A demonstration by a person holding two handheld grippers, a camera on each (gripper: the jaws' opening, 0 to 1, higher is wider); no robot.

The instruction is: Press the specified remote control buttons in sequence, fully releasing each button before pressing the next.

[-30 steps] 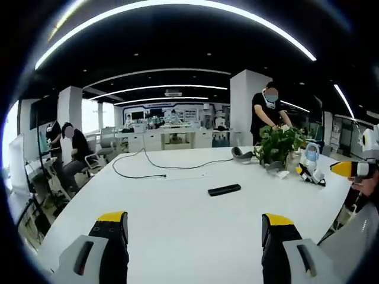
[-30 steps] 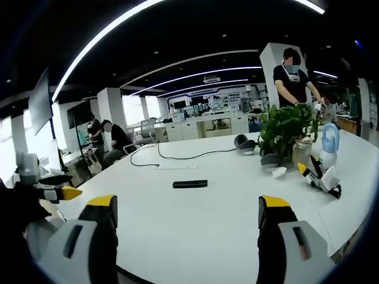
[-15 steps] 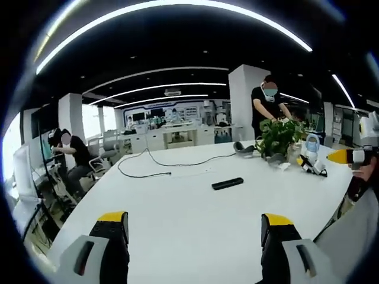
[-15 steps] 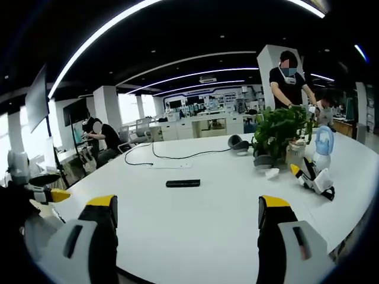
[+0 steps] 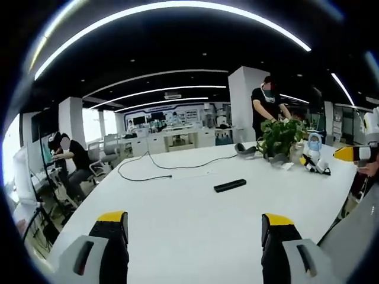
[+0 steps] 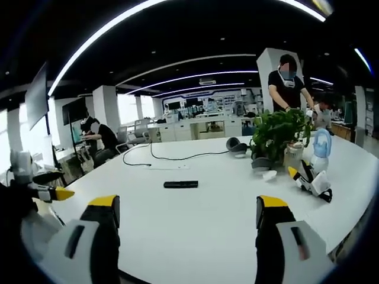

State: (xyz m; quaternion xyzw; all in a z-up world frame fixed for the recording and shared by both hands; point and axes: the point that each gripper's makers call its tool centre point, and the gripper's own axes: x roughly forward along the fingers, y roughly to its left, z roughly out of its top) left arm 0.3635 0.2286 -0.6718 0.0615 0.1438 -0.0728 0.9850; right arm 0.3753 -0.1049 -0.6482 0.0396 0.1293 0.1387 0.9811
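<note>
Right, left gripper view first: my left gripper point(image 5: 190, 236) is empty, jaws spread wide, low over the near edge of the white table point(image 5: 177, 225). The remote control point(image 5: 230, 185) lies flat out in the middle of the table, well ahead of me and a touch toward the right jaw, nothing touching it. A black cable point(image 5: 160, 168) snakes beyond it, and a potted plant point(image 5: 278, 137) sits at the far right.

Over to the right gripper view: my right gripper point(image 6: 186, 234) is just as wide open and holds nothing. Here the remote control point(image 6: 180, 184) sits ahead between the jaws, nearer the left one, with the potted plant point(image 6: 278, 135) and a small fan point(image 6: 321, 145) off to the right.

No button pressed yet, I judge. The risk: the remote is slim and loose on a slick table, so an off-centre press could skid or tip it. With jaws this wide, a tip could also catch two buttons at once.
</note>
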